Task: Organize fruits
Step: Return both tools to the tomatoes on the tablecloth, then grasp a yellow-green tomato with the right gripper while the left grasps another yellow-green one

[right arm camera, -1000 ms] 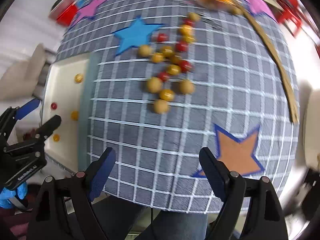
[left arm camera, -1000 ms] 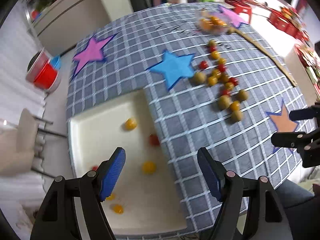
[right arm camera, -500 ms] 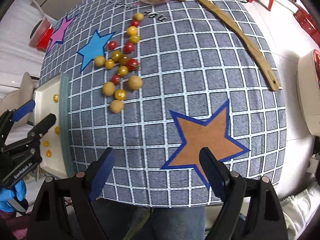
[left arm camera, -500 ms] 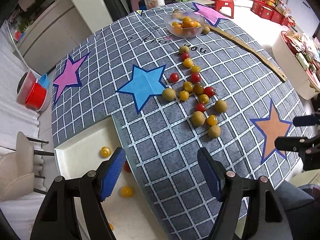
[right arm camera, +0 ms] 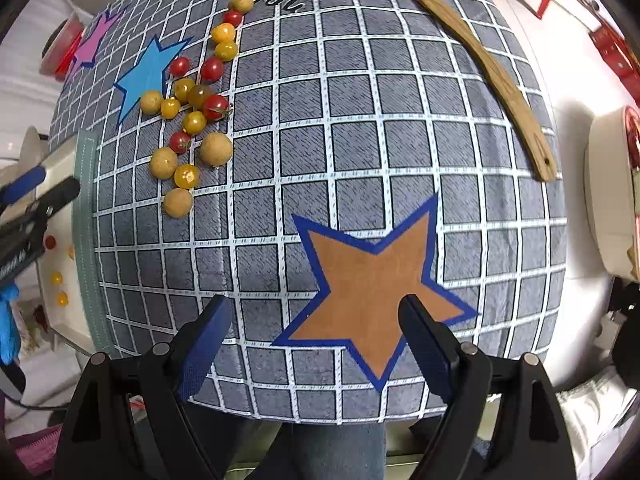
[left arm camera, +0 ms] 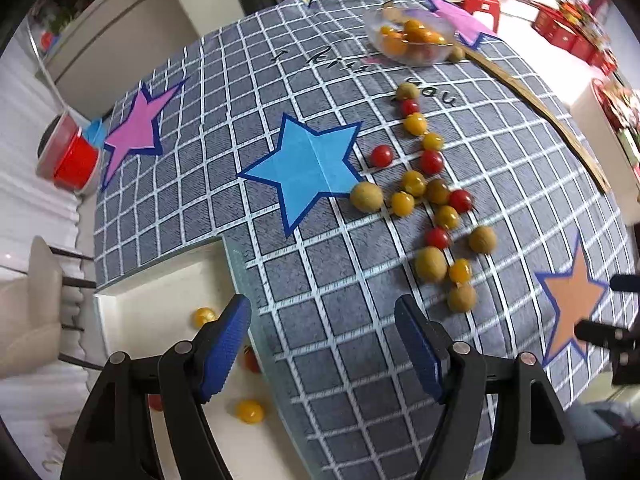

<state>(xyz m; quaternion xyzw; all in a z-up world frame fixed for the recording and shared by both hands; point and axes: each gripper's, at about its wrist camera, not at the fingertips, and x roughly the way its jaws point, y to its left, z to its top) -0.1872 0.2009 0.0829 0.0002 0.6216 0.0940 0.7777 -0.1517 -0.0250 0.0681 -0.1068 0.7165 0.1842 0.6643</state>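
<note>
Roughly eighteen red, yellow and tan round fruits (left arm camera: 432, 196) lie mid-counter, far of both wide-open, empty grippers, left gripper (left arm camera: 322, 346) and right gripper (right arm camera: 314, 344); a careless nudge could roll them off.

Domestic dining or living area. Evidence: ahead of the left claw, a round table under a checked star-print tablecloth (left arm camera: 320, 280), a glass fruit bowl (left arm camera: 410, 40) at its far edge, a cushioned chair (left arm camera: 28, 304) to the left, red plastic stools (left arm camera: 476, 0) beyond.
</note>
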